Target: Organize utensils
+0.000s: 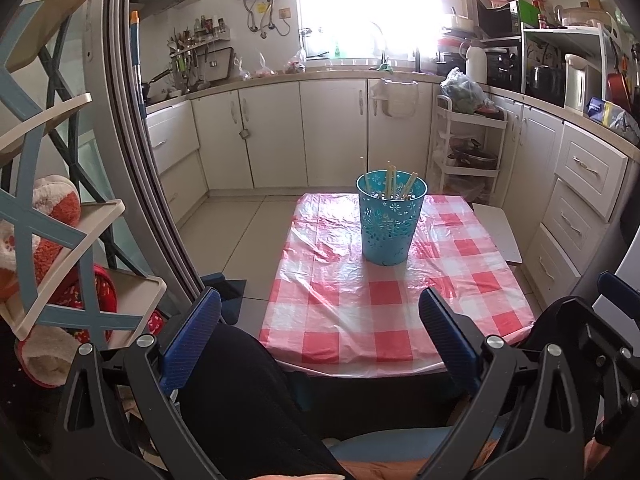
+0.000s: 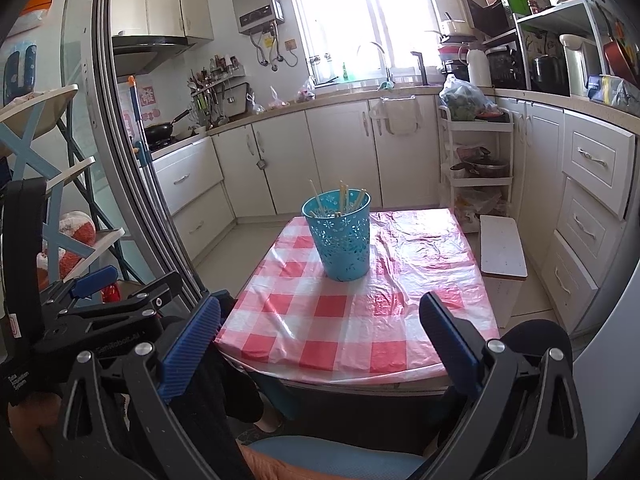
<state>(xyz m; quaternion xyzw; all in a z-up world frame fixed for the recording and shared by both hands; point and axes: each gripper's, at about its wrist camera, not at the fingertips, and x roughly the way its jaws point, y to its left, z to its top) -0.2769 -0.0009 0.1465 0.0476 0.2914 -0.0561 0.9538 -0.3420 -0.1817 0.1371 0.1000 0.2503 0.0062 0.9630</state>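
Observation:
A turquoise perforated cup (image 1: 389,220) stands upright on a small table with a red-and-white checked plastic cover (image 1: 344,312). Several pale chopsticks (image 1: 392,182) stick up out of it. The cup (image 2: 340,236) and chopsticks (image 2: 342,196) also show in the right wrist view, on the same cover (image 2: 332,332). My left gripper (image 1: 320,320) is open and empty, held back from the table's near edge. My right gripper (image 2: 320,320) is open and empty too, near the front edge. No loose utensils show on the cover.
A white stool (image 2: 502,256) stands right of the table. A white trolley (image 1: 466,148) with pots is behind it. Cabinets line the back and right walls. A shelf rack (image 1: 60,240) and a sliding door frame (image 1: 132,140) stand at the left. My dark-clad legs are below the grippers.

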